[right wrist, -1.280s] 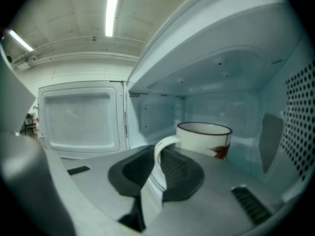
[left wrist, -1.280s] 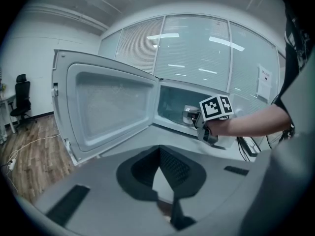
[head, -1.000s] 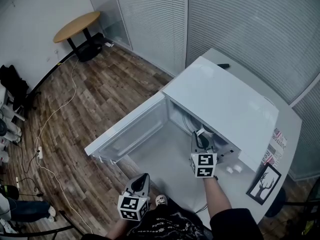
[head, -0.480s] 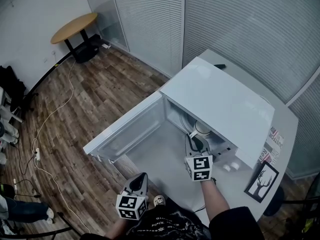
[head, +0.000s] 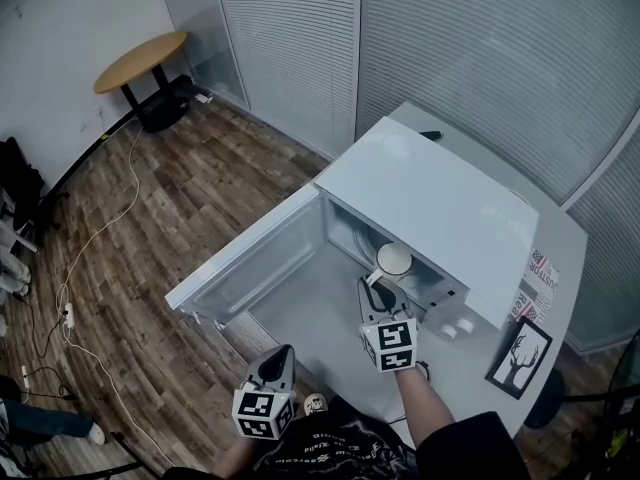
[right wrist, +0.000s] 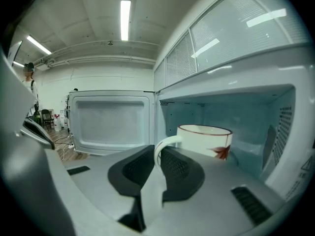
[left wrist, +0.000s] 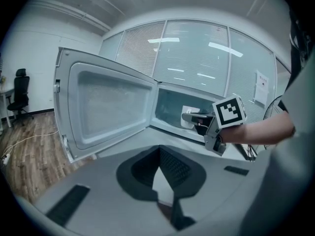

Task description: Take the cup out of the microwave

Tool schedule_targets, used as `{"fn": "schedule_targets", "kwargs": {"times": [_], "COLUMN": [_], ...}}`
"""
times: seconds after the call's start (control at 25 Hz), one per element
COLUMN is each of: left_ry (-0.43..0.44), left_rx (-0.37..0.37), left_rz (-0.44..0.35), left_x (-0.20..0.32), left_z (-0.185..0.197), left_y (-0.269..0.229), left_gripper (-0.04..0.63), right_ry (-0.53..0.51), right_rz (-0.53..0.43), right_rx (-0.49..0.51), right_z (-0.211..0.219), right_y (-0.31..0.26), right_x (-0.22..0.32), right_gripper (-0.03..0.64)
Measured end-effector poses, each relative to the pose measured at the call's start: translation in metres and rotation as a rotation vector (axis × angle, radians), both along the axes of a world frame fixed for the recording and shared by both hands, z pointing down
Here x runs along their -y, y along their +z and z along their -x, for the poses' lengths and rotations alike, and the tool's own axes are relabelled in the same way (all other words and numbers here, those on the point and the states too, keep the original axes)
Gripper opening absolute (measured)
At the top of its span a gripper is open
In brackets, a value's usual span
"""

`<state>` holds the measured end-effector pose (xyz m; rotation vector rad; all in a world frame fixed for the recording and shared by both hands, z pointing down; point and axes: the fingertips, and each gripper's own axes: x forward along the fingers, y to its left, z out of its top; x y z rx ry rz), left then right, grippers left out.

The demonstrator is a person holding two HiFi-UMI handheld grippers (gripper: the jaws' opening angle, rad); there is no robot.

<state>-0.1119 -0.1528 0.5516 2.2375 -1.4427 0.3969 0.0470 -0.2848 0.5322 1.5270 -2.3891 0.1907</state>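
Right gripper (right wrist: 157, 162) jaws pinch cup (right wrist: 206, 141) handle, seemingly at microwave (head: 430, 203) mouth.

Steep overhead head view, two low level views, common microwave (head: 430, 203)

Right tool (left wrist: 185, 116) at cup (left wrist: 190, 109) inside open microwave (left wrist: 106, 107)

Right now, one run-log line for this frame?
right gripper: shut on cup by handle | cup: at microwave opening, not yet out | door: open | left gripper: shut, empty
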Motion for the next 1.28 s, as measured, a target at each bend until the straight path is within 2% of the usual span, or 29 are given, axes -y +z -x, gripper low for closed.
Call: {"fn": "schedule_targets", "kwargs": {"times": [1.28], "left_ry": [0.06], "left_rx": [-0.034], "left_rz": [-0.054], "left_x": [-0.021], "left_z": [-0.009], "left_y": [-0.009], "left_gripper": [0.006], "right_ry": [0.021], "right_rz": [-0.008], "right_rx": [-0.001], "right_z": [0.017], "right_y": [-0.019], "right_x": [-0.087], "right_gripper": [0.044]}}
